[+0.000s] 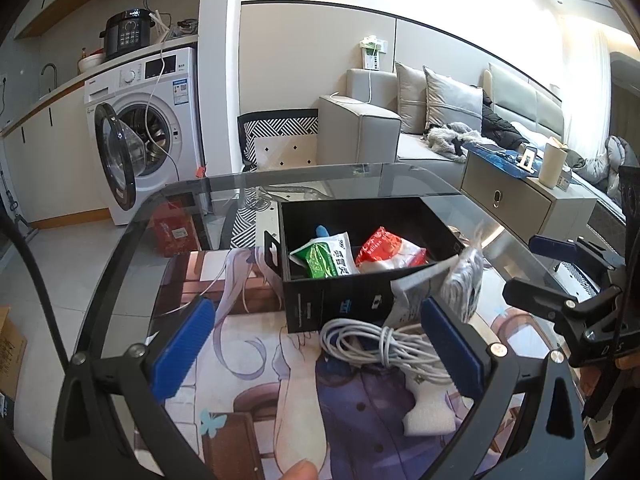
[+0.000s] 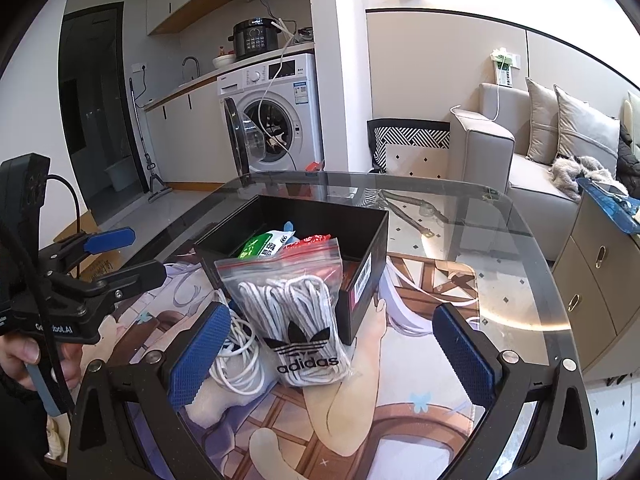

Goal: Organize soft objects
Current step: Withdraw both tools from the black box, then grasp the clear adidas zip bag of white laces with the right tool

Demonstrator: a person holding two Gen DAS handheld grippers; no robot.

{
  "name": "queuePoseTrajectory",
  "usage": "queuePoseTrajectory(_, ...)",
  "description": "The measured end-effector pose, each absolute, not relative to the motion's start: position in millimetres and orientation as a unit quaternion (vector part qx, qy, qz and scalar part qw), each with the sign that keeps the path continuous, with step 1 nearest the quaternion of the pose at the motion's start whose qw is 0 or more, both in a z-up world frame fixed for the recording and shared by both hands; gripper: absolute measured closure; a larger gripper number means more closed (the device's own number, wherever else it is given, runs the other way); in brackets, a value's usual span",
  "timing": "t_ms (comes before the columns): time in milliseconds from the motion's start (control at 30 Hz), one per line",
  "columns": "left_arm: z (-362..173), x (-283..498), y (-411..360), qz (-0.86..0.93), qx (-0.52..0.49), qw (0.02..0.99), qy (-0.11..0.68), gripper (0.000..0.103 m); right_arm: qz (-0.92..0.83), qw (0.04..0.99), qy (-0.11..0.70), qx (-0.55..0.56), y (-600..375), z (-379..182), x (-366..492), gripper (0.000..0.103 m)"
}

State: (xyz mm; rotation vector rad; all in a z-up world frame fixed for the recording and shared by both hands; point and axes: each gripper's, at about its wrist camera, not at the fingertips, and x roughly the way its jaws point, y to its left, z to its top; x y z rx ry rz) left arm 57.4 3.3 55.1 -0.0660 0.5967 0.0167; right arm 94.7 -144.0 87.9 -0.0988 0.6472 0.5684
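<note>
A black box (image 1: pixel 320 300) (image 2: pixel 366 280) stands on the printed mat on the glass table. Inside lie a green-white packet (image 1: pixel 326 258) (image 2: pixel 264 245) and a red-white packet (image 1: pixel 386 250) (image 2: pixel 314 241). A zip bag of white laces with an adidas logo (image 2: pixel 298 320) (image 1: pixel 464 280) leans against the box's near side. A coiled white cable (image 1: pixel 380 346) (image 2: pixel 236 356) lies beside it, with a white foam piece (image 1: pixel 430 418). My left gripper (image 1: pixel 320 354) is open above the cable. My right gripper (image 2: pixel 334 354) is open around the lace bag without touching it.
The glass table's (image 2: pixel 500 248) rounded far edge lies behind the box. A washing machine (image 1: pixel 148 128) with its door open stands beyond, a sofa (image 1: pixel 440 120) and a low cabinet (image 1: pixel 520 196) to the right. A cardboard box (image 1: pixel 10 344) sits on the floor at left.
</note>
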Motion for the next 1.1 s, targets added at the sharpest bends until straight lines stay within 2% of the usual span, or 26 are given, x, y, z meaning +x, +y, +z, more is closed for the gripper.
queuePoseTrajectory(1100, 20, 46, -4, 0.01, -0.034, 0.946, 0.322, 0.0, 0.251, 0.898, 0.356, -0.064, -147, 55, 101, 0.0)
